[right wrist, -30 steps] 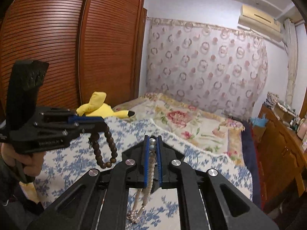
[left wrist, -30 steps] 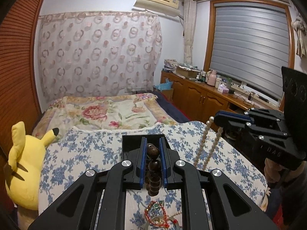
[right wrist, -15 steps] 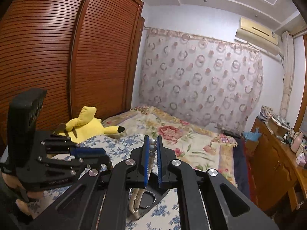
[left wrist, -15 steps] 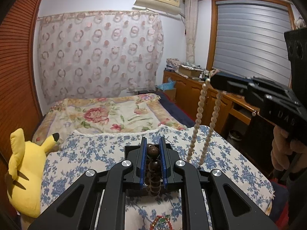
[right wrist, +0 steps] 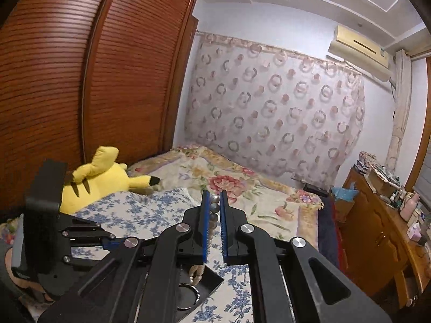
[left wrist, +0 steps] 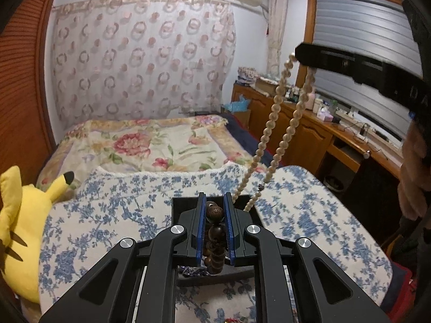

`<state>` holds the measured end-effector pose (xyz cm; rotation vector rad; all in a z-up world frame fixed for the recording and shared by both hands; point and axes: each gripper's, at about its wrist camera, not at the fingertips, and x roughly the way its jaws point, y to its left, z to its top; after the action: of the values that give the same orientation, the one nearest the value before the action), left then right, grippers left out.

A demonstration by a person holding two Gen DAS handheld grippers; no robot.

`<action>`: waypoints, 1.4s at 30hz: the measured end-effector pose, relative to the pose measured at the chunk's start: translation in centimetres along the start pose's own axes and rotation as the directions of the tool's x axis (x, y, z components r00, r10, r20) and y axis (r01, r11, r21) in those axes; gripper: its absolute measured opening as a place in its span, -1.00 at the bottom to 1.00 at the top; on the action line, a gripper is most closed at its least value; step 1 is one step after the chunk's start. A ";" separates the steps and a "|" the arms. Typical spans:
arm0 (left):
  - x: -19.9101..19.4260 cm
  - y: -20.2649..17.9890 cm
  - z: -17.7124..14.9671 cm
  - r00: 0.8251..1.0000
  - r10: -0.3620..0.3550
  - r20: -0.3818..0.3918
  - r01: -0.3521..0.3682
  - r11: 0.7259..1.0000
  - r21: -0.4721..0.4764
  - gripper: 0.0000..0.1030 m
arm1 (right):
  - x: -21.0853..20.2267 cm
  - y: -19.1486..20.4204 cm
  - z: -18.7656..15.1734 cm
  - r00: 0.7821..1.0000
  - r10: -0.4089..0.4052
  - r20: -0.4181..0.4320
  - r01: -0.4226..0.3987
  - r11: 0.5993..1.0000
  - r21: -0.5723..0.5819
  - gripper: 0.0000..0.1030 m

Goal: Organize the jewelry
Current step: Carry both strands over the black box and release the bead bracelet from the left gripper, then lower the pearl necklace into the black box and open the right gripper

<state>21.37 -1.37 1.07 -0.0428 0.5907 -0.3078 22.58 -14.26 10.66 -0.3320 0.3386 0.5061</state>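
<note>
My left gripper [left wrist: 214, 196] is shut on a dark brown wooden bead bracelet [left wrist: 215, 212], which hangs between the blue pads over a black jewelry tray [left wrist: 179, 207] on the bed. My right gripper [left wrist: 297, 53], high at the upper right, is shut on a pearl necklace [left wrist: 272, 123]. The necklace's two strands hang down to the tray's far right corner. In the right wrist view the right gripper [right wrist: 214, 193] pinches the pearls [right wrist: 214, 207]. The strand's end dangles over the tray [right wrist: 211, 278], which holds a metal ring [right wrist: 188, 296]. The left gripper [right wrist: 113, 242] is low at the left, its tips hidden.
The tray lies on a blue-flowered blanket [left wrist: 121, 210] over the bed. A yellow plush toy [left wrist: 18, 215] lies at the bed's left edge by the wooden wardrobe [right wrist: 80, 80]. A cluttered wooden sideboard [left wrist: 309, 123] runs along the right. A hand [left wrist: 412, 183] holds the right gripper.
The right gripper rose, lifting the pearl necklace so it hangs long over the tray. The left gripper moved forward and down, and the bracelet now hangs over the tray.
</note>
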 end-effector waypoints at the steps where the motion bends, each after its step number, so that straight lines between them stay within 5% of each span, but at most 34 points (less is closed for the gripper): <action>1: 0.4 0.2 -0.2 1.000 0.002 -0.008 -0.002 1.000 -0.001 -0.77 | 0.7 0.0 -0.2 1.000 -0.006 -0.012 0.006 1.000 -0.003 -0.84; 11: 2.2 1.5 -2.2 0.998 0.037 -0.054 -0.037 0.999 -0.014 -0.76 | 5.4 0.2 -3.6 0.995 -0.030 -0.100 0.030 1.000 -0.007 -0.84; 16: 1.5 2.2 -2.3 0.998 0.037 -0.042 -0.038 0.999 -0.030 -0.75 | 5.2 -0.2 -3.4 0.996 -0.042 -0.076 0.043 0.999 0.007 -0.84; 22: 0.3 2.4 -2.6 0.999 0.039 -0.023 -0.040 0.998 -0.038 -0.30 | 4.6 -0.2 -2.6 0.998 -0.048 -0.051 0.048 0.999 0.006 -0.84; 29: -0.9 2.3 -3.4 0.997 0.073 -0.002 -0.073 0.997 -0.026 0.47 | 6.3 0.7 -5.3 0.990 0.020 -0.139 -0.016 0.999 0.030 -0.84; 37: -2.2 3.6 -4.5 0.994 0.105 0.008 -0.104 0.993 -0.062 0.78 | 7.4 1.4 -8.1 0.974 0.085 -0.208 -0.069 0.994 0.082 -0.81; 40: -2.2 4.0 -5.0 0.994 0.107 -0.002 -0.107 0.992 -0.065 0.81 | 7.2 1.4 -8.6 0.971 0.103 -0.215 -0.083 0.992 0.099 -0.43; 42: -2.3 4.1 -5.4 0.994 0.107 -0.010 -0.108 0.992 -0.065 0.82 | 6.8 1.3 -8.9 0.970 0.114 -0.213 -0.092 0.990 0.111 -0.43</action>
<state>17.70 3.50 -2.76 -0.0724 0.6075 -0.1840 25.48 -13.83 -0.25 -0.2741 0.5954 0.5541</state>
